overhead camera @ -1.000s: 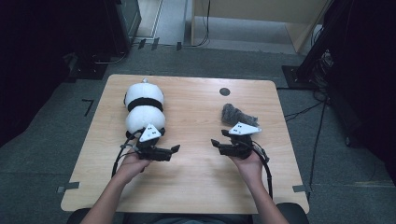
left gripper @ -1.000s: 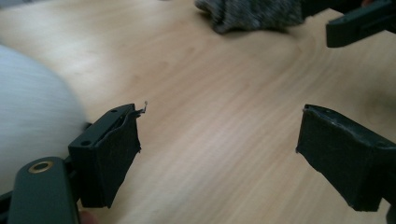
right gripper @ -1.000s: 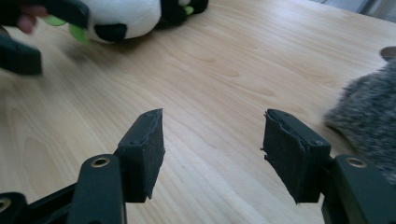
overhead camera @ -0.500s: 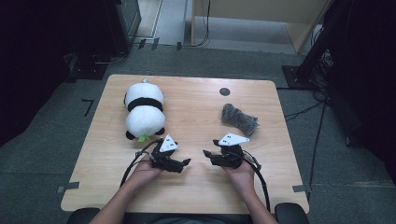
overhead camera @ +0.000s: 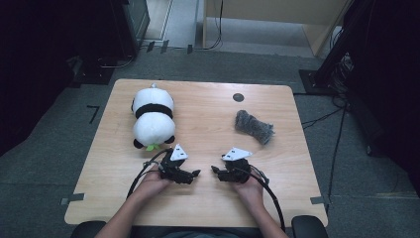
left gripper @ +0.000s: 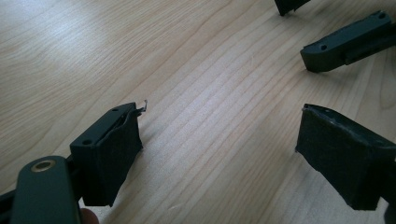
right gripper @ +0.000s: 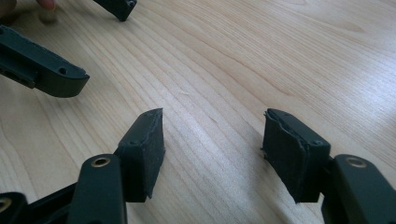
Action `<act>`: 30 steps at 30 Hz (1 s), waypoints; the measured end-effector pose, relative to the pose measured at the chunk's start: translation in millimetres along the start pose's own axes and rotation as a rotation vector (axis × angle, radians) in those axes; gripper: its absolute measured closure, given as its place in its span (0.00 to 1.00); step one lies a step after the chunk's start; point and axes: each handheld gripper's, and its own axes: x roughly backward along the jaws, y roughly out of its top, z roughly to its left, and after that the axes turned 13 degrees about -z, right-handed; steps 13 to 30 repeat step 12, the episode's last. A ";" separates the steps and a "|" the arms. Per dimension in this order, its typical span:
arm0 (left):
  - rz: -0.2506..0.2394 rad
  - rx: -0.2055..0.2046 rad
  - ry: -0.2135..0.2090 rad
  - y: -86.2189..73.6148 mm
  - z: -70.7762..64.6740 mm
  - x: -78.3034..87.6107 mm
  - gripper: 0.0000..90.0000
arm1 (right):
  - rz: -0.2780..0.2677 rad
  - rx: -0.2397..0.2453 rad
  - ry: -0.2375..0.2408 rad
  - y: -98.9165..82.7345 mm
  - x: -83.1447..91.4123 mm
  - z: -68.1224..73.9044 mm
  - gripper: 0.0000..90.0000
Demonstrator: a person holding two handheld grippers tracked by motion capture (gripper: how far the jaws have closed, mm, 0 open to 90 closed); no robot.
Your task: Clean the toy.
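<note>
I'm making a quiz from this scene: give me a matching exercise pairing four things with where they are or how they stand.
Things:
1. panda plush
2. grey fuzzy bundle
3. left hand-held gripper
4. dark round spot

Places or states:
A. far edge of the table, right of middle
B. near the person, jaws apart, nothing between them
C. lying on the table's left side
D. lying on the table's right side

Pairs: 1-C, 2-D, 3-B, 4-A

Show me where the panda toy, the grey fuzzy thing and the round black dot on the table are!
panda toy point(overhead camera: 153, 128), high view, on its white belly.
grey fuzzy thing point(overhead camera: 253, 127), high view, on its middle.
round black dot point(overhead camera: 238, 97), high view, on its centre.
</note>
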 end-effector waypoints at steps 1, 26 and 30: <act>0.002 -0.002 0.001 0.0 -0.2 -0.1 0.15 | 0.003 -0.003 -0.001 0.3 -0.5 0.0 0.41; 0.008 -0.020 0.012 0.1 -2.3 -0.6 0.15 | 0.027 0.020 0.037 1.9 -5.2 0.4 0.22; 0.008 -0.020 0.012 0.1 -2.3 -0.6 0.15 | 0.027 0.020 0.037 1.9 -5.2 0.4 0.22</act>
